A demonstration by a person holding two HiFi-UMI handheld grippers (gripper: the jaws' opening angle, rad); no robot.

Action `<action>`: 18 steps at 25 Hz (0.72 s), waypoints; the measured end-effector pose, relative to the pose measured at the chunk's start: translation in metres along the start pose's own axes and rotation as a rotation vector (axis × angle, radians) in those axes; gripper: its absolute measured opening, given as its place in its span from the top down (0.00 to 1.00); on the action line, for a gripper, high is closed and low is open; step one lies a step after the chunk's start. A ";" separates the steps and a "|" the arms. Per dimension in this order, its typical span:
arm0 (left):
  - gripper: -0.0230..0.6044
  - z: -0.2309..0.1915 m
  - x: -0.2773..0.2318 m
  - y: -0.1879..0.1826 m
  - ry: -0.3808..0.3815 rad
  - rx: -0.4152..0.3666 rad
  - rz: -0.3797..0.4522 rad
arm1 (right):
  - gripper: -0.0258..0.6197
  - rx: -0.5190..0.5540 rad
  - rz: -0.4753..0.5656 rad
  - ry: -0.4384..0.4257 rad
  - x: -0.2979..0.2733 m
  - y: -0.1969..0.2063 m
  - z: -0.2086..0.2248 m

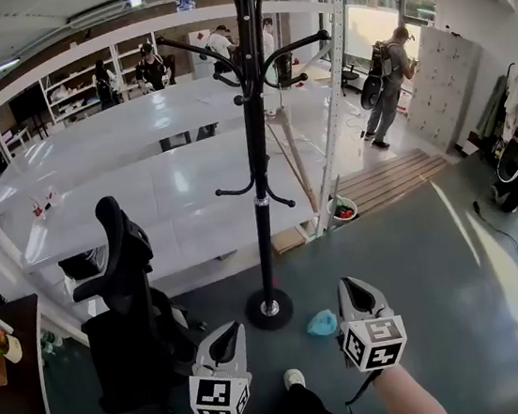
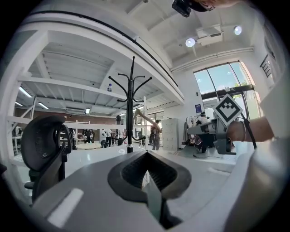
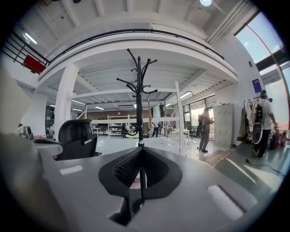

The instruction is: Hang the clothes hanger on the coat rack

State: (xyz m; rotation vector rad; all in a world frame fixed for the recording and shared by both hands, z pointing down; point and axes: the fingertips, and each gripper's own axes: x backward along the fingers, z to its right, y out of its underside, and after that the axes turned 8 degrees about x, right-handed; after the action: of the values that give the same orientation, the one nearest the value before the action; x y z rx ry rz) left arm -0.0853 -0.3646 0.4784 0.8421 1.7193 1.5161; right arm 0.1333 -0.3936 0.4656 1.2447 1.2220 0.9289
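The black coat rack (image 1: 257, 154) stands straight ahead on its round base (image 1: 270, 309), its hooks bare in the head view. It also rises beyond the jaws as the coat rack (image 2: 130, 108) and the coat rack (image 3: 139, 99). A pale slanted bar (image 2: 146, 118) shows beside its pole; I cannot tell whether that is a hanger. My left gripper (image 1: 226, 336) and right gripper (image 1: 353, 291) are held low in front of the base, both shut with nothing between the jaws. The left gripper (image 2: 146, 157) and right gripper (image 3: 140, 153) show closed tips.
A black office chair (image 1: 124, 295) stands left of the rack. A dark table (image 1: 14, 394) fills the lower left corner. A teal object (image 1: 323, 323) lies on the floor by the base. White shelving posts (image 1: 328, 135) rise behind. People stand far back.
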 end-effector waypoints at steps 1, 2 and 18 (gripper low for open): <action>0.96 0.005 0.006 0.005 0.004 0.002 -0.003 | 0.92 0.000 -0.012 -0.003 0.008 0.010 -0.005; 0.96 0.009 0.012 0.008 0.009 0.005 -0.006 | 0.92 -0.001 -0.022 -0.005 0.017 0.019 -0.010; 0.96 0.081 0.107 0.013 0.039 0.040 0.021 | 0.92 0.007 -0.079 -0.023 0.150 0.069 -0.054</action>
State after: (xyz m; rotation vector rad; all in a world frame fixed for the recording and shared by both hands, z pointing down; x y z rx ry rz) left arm -0.0772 -0.2300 0.4758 0.8586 1.7794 1.5264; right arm 0.1120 -0.2288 0.5147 1.2009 1.2476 0.8516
